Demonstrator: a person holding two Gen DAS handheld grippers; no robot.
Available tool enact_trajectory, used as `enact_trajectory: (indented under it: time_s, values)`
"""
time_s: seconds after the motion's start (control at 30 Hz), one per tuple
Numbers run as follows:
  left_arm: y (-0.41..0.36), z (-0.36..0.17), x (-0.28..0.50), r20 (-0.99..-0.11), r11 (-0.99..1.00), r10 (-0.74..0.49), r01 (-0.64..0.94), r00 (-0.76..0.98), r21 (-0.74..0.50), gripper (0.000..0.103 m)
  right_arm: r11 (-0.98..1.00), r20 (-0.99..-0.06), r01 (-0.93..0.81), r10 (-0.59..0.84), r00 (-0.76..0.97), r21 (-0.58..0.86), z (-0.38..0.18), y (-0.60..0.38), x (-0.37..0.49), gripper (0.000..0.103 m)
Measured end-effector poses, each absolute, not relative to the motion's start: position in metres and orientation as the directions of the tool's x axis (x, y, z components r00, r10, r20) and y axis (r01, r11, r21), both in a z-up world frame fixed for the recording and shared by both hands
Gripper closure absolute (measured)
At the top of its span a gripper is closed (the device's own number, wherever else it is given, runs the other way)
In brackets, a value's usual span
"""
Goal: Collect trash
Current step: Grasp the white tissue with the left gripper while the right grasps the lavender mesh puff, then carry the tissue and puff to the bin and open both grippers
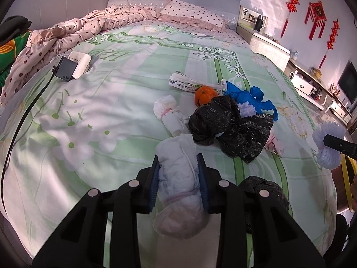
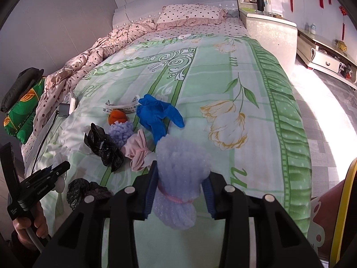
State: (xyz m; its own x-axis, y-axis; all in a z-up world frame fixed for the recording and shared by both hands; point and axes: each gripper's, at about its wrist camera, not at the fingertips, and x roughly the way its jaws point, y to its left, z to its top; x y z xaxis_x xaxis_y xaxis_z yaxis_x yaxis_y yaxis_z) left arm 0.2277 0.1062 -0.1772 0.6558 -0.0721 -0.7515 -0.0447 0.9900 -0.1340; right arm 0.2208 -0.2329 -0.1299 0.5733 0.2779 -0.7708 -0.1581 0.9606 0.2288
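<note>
White padded bundle (image 1: 178, 178) pinched in our left gripper (image 1: 178, 172), just above bed (image 1: 111, 111). Lilac foam bundle (image 2: 180, 178) pinched in our right gripper (image 2: 181, 178). We judge: keep both squeezes firm, lift straight clear of bed. Each bundle's long axis runs along fingers, far end pointing away toward headboard.

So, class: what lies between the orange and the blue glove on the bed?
In the right wrist view, the orange and the blue glove are separated by bare bedspread, with a printed wrapper just behind.
</note>
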Motion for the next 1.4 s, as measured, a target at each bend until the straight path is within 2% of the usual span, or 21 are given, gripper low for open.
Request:
enact_trajectory:
  time_s: [0.6,1.03,1.4]
  values:
    - [0.039,-0.065,0.191,-0.62,0.992,-0.11,0.046,0.777,-0.118,0.073,0.953,-0.615,-0.16,0.288,0.734,0.257,-0.026,-0.296,0.147,0.068]
    - [-0.069,-0.008,0.182,-0.559,0.97,-0.241,0.22,0.793,-0.105,0.073,0.969,-0.527,-0.042,0.169,0.833,0.244,0.027,-0.391,0.1,0.068]
    - [-0.176,0.016,0.178,-0.54,0.914,-0.388,0.386,0.747,-0.124,0.073,0.968,-0.496,0.088,0.042,0.868,0.235,0.045,-0.467,0.069,0.068]
